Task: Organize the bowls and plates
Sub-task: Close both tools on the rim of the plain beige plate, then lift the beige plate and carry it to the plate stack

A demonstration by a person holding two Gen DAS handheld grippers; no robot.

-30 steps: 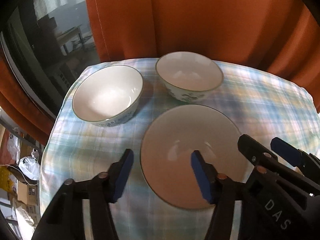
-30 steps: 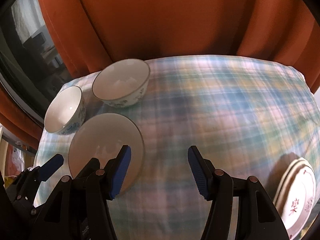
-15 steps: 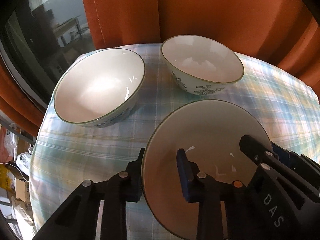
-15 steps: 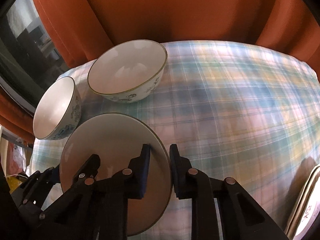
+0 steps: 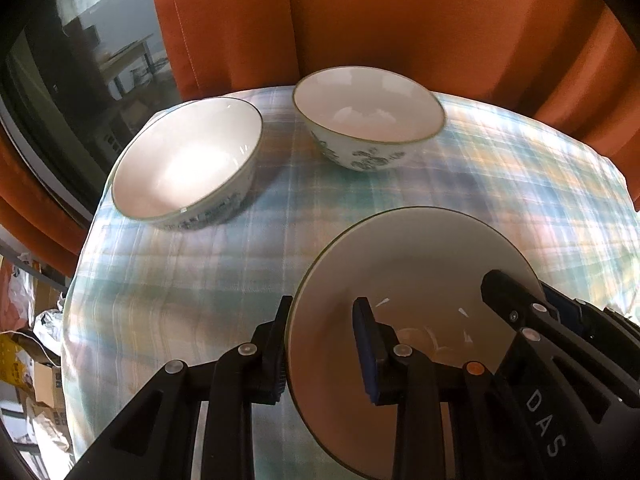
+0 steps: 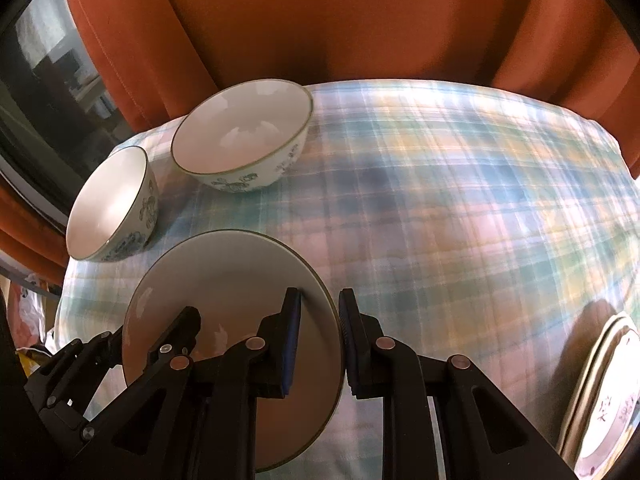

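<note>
The shallow bowl, round, smooth and glazed off-white with a thin dark line around its lip, sits at the near left of the table, gripped on opposite sides by both grippers. The left gripper has its jaws clamped on the bowl's left rim, one blue-padded finger outside the wall and the other inside. The right gripper has just been closing, and its jaws now pinch the right rim of the same bowl, its two blue pads on either side of the thin ceramic edge. Beyond it stand two deeper, glossy white bowls with dark-lined rims and blue-green floral prints on their outer walls: the left floral bowl near the table's left edge, and the far floral bowl toward the back, apart from each other. All rest on a soft, slightly rumpled plaid tablecloth in pale blue, green and yellow. At the right edge lies a stack of plates with scalloped rims and a painted motif. Orange curtains hang in folds behind the table.
</note>
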